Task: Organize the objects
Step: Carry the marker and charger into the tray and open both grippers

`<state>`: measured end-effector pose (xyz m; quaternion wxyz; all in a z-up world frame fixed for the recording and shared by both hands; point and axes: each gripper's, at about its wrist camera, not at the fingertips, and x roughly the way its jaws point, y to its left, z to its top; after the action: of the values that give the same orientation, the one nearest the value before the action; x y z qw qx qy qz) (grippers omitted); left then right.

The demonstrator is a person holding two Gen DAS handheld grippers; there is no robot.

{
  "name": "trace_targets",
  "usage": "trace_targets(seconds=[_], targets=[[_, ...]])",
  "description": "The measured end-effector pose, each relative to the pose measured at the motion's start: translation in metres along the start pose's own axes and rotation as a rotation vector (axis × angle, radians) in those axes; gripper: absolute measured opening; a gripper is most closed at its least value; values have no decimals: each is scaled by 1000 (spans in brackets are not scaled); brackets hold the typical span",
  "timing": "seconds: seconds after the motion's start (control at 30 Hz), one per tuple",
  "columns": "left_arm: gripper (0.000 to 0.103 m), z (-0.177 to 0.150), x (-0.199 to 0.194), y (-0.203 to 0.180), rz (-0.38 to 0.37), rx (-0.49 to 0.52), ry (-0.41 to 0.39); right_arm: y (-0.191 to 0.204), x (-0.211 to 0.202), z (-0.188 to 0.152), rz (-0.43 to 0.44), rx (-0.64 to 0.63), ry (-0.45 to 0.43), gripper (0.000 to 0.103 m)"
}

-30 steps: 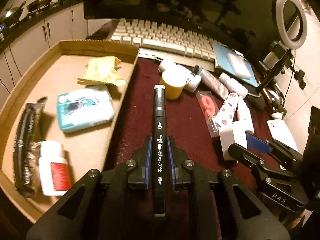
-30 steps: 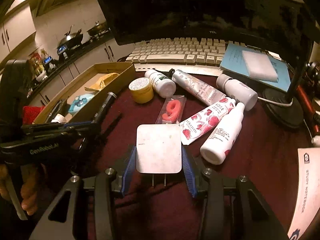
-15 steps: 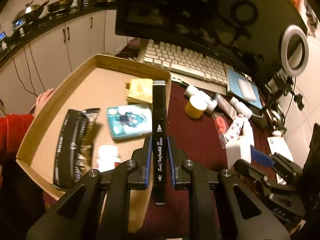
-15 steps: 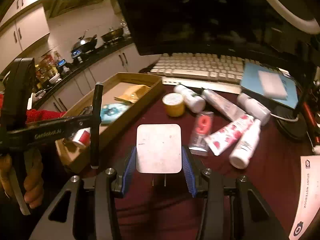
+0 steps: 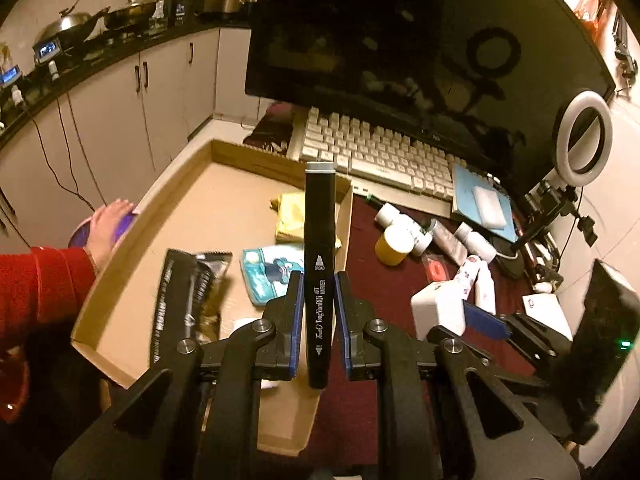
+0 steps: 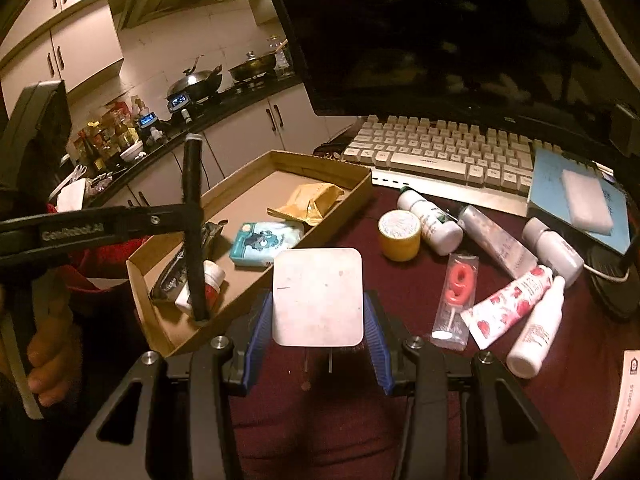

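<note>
My left gripper is shut on a black art marker and holds it high over the near right part of the cardboard box. From the right wrist view the marker stands nearly upright above the box's near corner. My right gripper is shut on a white plug adapter, held above the dark red table just right of the box. It also shows in the left wrist view.
The box holds a yellow packet, a blue tissue pack, a black pouch and a white bottle. On the table lie a yellow jar, several tubes and bottles, a candle pack, a keyboard and a monitor.
Both grippers have risen and drawn back from the table with their loads. The marker has shifted left over the box. A hand in a red sleeve has come into view at the left.
</note>
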<state>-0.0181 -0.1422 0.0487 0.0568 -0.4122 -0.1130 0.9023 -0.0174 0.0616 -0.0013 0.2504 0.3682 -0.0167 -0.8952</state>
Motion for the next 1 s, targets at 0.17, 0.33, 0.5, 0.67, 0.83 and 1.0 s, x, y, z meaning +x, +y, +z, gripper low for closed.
trace_targets(seconds=[0.17, 0.33, 0.5, 0.67, 0.83, 1.0], targets=[[14, 9, -8, 11, 49, 12, -30, 1, 9, 5, 16, -2, 7, 45], [14, 12, 10, 29, 115, 2, 7, 8, 18, 9, 37, -17, 16, 45], [14, 11, 27, 44, 133, -16, 30, 17, 25, 14, 59, -38, 18, 45], [14, 11, 45, 57, 152, -37, 60, 24, 33, 20, 78, -53, 18, 45], [14, 7, 60, 66, 155, -51, 90, 32, 49, 28, 100, -68, 32, 45], [15, 5, 71, 71, 149, -61, 106, 40, 68, 40, 112, -84, 40, 45]])
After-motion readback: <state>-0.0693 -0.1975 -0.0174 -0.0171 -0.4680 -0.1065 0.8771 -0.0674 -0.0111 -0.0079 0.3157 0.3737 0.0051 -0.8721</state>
